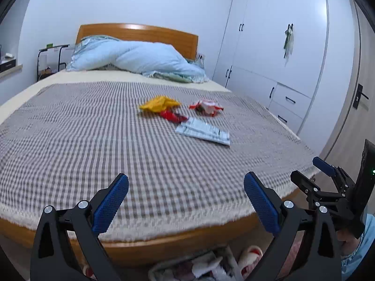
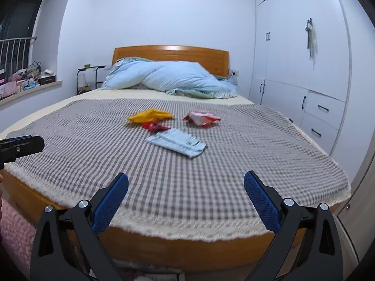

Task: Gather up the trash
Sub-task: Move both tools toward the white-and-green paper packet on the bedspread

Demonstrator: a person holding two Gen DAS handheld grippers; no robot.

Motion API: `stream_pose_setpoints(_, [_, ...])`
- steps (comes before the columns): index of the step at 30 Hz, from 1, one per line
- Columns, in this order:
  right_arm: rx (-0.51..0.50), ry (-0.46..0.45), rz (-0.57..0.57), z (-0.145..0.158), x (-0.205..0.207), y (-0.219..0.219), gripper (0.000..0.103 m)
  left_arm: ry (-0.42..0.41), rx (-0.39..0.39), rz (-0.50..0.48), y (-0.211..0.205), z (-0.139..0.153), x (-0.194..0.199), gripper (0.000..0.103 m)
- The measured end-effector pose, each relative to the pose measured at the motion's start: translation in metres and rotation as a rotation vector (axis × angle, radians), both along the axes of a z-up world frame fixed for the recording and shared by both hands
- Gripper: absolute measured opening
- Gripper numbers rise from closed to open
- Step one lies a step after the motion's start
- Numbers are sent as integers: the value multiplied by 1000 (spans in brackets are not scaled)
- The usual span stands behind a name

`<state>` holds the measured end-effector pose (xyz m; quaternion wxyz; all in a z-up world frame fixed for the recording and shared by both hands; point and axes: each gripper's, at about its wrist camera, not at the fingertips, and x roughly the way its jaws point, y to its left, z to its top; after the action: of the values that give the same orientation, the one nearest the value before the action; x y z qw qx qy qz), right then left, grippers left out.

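blur: print on your grey-white packet [image 1: 203,131] unreadable | cut off: bin contents [image 1: 206,267] under your left view's bottom edge

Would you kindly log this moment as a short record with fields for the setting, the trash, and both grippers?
setting: bed with checked cover, blue duvet heaped at the headboard
trash on bed: yellow wrapper, small red wrapper, red-and-white wrapper, flat pale packet
trash spread: clustered mid-bed, packet nearest the foot
left gripper: open, empty, short of the bed's foot
right gripper: open, empty, short of the bed's foot
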<state>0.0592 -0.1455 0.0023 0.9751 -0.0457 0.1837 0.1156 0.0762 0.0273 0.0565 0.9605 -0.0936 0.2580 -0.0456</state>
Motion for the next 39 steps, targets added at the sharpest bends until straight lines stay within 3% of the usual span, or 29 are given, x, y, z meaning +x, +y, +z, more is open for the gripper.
stream_pose_setpoints(23, [64, -11, -129, 1, 94, -4, 95, -91, -51, 53, 5, 10, 103, 95])
stream_pose_setpoints(32, [189, 59, -217, 10, 147, -10, 95, -117, -100, 84, 14, 14, 150, 95])
stream_pose_setpoints(39, [91, 52, -220, 10, 175, 11, 95, -44, -116, 96, 27, -2, 187, 95])
